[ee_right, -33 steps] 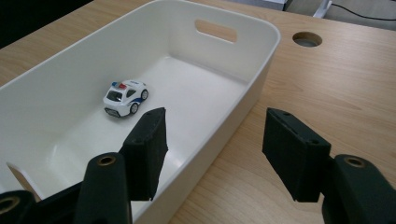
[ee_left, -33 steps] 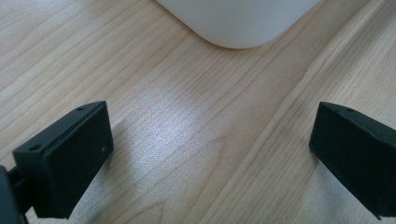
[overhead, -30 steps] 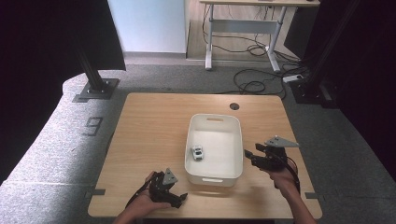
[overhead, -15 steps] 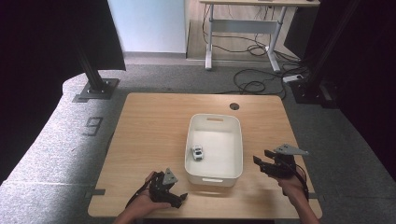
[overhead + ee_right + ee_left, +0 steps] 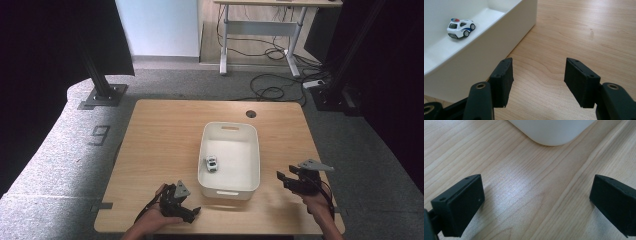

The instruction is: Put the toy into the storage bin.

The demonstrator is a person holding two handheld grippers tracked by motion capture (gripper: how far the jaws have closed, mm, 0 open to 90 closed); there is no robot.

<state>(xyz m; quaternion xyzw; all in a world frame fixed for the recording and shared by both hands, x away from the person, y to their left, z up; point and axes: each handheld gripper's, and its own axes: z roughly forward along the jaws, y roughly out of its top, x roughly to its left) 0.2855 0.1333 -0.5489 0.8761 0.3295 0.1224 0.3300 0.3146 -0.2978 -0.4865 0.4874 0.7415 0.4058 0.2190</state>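
On the table: a white bin stands near the middle of the wooden table, with a gripper at each of its near corners
High view: it takes in the whole bin with its slotted far wall, a round hole in the tabletop beyond it, and both of the person's hands at the near edge
Left gripper view: only a rounded corner of the bin shows at the top, above bare wood grain; the bin's inside is hidden from this angle
Right gripper view: it looks along the bin's outer side wall and over the rim to the floor inside
Bin contents: one toy police car, white with blue side stripes and a red and blue light bar, resting on its wheels on the bin floor close to the left wall, nearer the person's end
Left gripper: jaws spread wide over bare table just short of the bin's near left corner, nothing between them
Right gripper: jaws parted with only bare wood between them, just beside the bin's right wall and not touching it; it holds nothing
Toy car and grippers: apart, with the bin wall between the car and each pair of jaws
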